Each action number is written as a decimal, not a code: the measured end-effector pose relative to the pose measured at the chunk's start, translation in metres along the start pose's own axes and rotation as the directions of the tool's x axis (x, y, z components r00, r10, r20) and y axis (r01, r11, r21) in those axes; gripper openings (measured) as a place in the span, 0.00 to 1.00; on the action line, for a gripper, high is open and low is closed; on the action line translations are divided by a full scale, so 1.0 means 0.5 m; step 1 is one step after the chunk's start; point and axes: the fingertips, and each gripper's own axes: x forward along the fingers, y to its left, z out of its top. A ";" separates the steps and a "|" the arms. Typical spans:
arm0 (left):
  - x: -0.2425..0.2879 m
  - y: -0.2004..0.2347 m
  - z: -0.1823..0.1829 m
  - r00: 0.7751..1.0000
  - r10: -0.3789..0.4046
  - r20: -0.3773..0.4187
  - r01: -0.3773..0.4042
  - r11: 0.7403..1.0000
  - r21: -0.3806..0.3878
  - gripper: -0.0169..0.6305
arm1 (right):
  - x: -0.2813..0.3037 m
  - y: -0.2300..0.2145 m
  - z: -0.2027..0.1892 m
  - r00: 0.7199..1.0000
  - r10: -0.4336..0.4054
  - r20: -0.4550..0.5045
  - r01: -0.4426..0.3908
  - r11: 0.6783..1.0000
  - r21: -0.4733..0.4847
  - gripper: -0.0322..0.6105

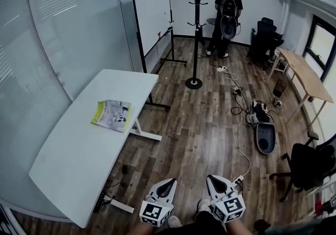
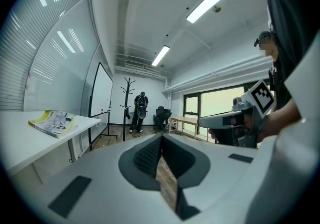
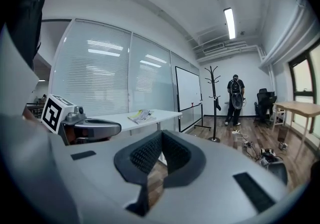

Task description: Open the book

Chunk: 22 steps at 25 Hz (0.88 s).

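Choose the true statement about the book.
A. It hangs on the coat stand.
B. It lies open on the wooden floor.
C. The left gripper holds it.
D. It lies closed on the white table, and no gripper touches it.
D: the book lies closed on the white table, while the left gripper and the right gripper are well away from it over the floor, jaws together and empty.

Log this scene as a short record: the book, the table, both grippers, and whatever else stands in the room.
book: closed, lying flat on the table
table: white, nothing else on it
left gripper: fingers shut, empty, well away from the book
right gripper: fingers shut, empty, beside the left one
background: coat rack, whiteboard, a person standing at the far wall
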 end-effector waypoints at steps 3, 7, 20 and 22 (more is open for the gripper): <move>0.005 0.012 -0.008 1.000 0.006 -0.006 -0.006 1.000 -0.006 0.04 | 0.023 0.006 -0.008 0.999 0.024 -0.024 -0.024 1.000 -0.004 0.06; 0.026 0.042 -0.012 0.999 0.039 -0.009 -0.039 0.999 -0.010 0.04 | 0.066 -0.001 -0.014 0.997 0.055 -0.046 -0.056 0.998 -0.002 0.06; 0.180 0.131 0.004 0.993 0.117 -0.030 -0.117 0.993 -0.008 0.04 | 0.196 -0.155 0.070 0.997 0.036 0.066 -0.030 0.996 -0.089 0.06; 0.204 0.146 0.014 0.991 0.131 -0.023 -0.131 0.991 -0.011 0.04 | 0.205 -0.204 0.113 0.996 -0.021 0.091 0.029 0.995 -0.094 0.06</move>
